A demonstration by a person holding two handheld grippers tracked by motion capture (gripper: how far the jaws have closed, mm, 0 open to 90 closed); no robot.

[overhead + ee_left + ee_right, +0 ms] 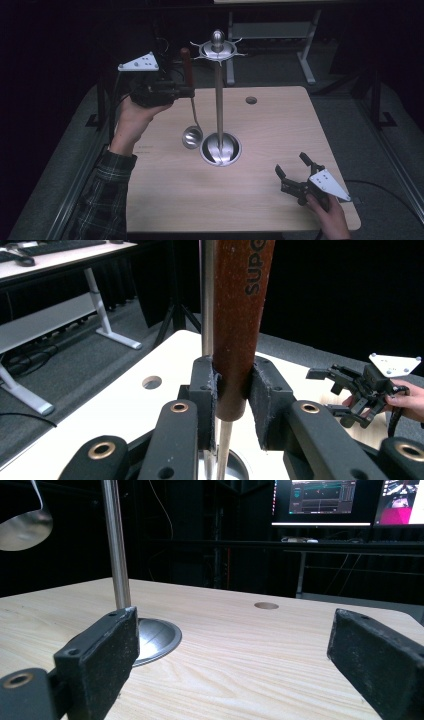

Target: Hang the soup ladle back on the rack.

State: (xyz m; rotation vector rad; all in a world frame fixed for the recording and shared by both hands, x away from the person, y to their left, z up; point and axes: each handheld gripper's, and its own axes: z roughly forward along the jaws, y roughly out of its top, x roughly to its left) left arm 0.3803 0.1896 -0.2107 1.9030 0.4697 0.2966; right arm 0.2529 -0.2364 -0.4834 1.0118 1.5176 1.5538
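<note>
High view: my left claw [186, 91] grips ladle [192, 136] by wooden handle, lifted beside stand [218, 90], hook unreached. Hanging left. Right claw [294, 172] wide, idle on tabletop [200, 200].

Left hand-held gripper [186, 91]: upper left of the high view, raised, pointing toward frame centre, jaws clamped on a ladle handle [235, 335], pads pressing both sides in the left gripper view. Left forearm in a plaid sleeve [107, 195] rises from the lower left. Right hand-held gripper [295, 167]: lower right of the high view, low, jaws spread wide with nothing between them, held by the right hand [332, 217].
</note>
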